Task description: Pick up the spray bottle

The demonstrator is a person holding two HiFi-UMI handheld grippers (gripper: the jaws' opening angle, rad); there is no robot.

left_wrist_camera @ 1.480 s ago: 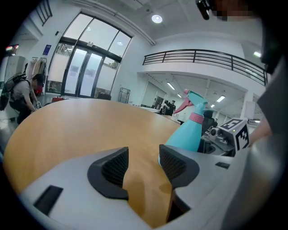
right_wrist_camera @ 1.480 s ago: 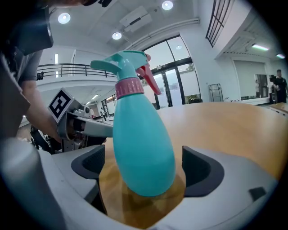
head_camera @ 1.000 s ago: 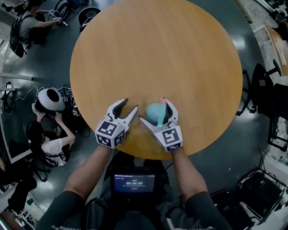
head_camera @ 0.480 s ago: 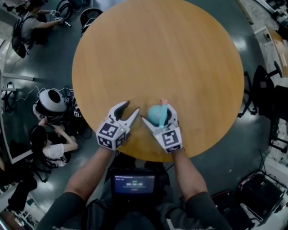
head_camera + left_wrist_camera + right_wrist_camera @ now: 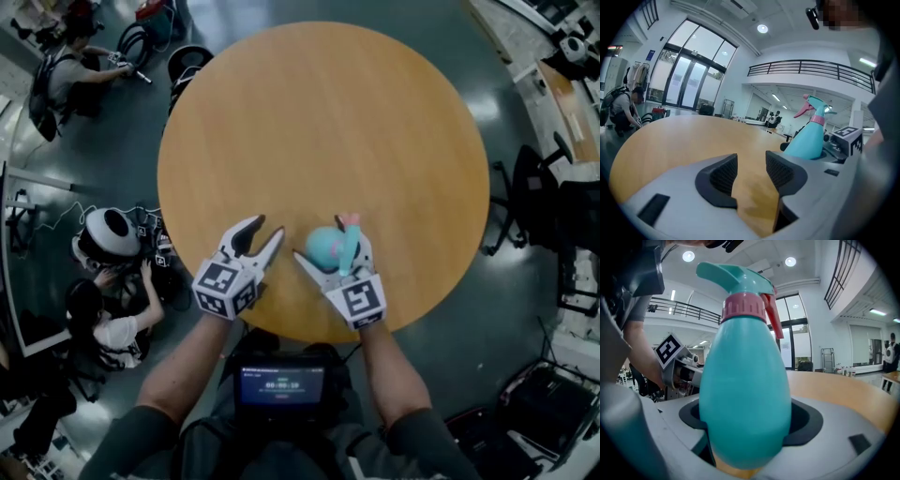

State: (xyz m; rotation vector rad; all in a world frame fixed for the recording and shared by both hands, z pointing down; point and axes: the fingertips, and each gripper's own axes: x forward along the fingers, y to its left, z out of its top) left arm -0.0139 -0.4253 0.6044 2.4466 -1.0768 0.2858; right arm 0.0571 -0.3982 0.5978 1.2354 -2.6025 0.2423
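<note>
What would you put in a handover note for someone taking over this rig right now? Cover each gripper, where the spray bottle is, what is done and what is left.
Right gripper: its jaws have just been closing and now clamp the teal spray bottle round its body, with the bottle upright.
Left gripper: open and empty, beside the right one over the near edge of the round table.
Done: bottle grasped.
Left: lift it clear. The views do not show whether its base has left the table.

Teal spray bottle (image 5: 745, 394) with pink collar (image 5: 744, 308); tan wooden table (image 5: 323, 122)
</note>
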